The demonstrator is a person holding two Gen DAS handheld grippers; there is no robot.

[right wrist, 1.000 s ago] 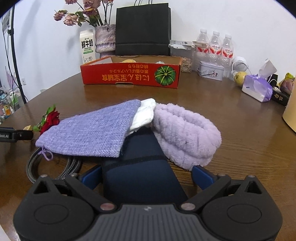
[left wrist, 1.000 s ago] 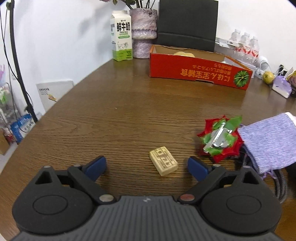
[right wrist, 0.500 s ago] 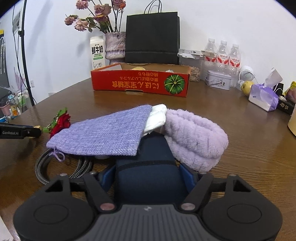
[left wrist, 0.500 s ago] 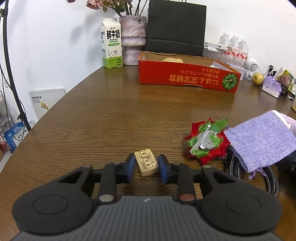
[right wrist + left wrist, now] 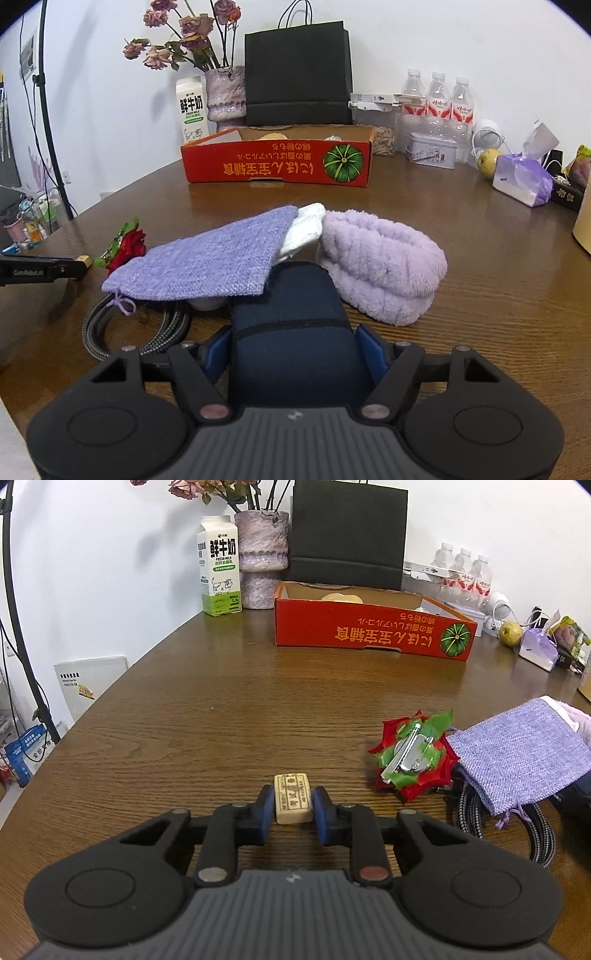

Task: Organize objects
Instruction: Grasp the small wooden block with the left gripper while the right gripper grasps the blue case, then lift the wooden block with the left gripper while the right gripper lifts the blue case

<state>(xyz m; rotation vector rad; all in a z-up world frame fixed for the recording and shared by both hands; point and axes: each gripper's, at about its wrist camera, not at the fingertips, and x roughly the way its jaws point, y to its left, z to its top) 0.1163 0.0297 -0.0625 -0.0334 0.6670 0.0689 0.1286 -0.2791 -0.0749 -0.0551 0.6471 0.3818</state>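
Small tan rectangular eraser block (image 5: pixel 292 798) lies near the table's (image 5: pixel 207 716) near edge, its long axis pointing away, pinched between the left gripper's (image 5: pixel 293 806) blue pads. Right gripper (image 5: pixel 295 350) clamps a dark navy fabric roll (image 5: pixel 291 314), partly under a lilac woven pouch (image 5: pixel 207 258). Open wood runs clear to the red cardboard tray (image 5: pixel 369 635) at the far edge; the left hand has the freer path, I judge.
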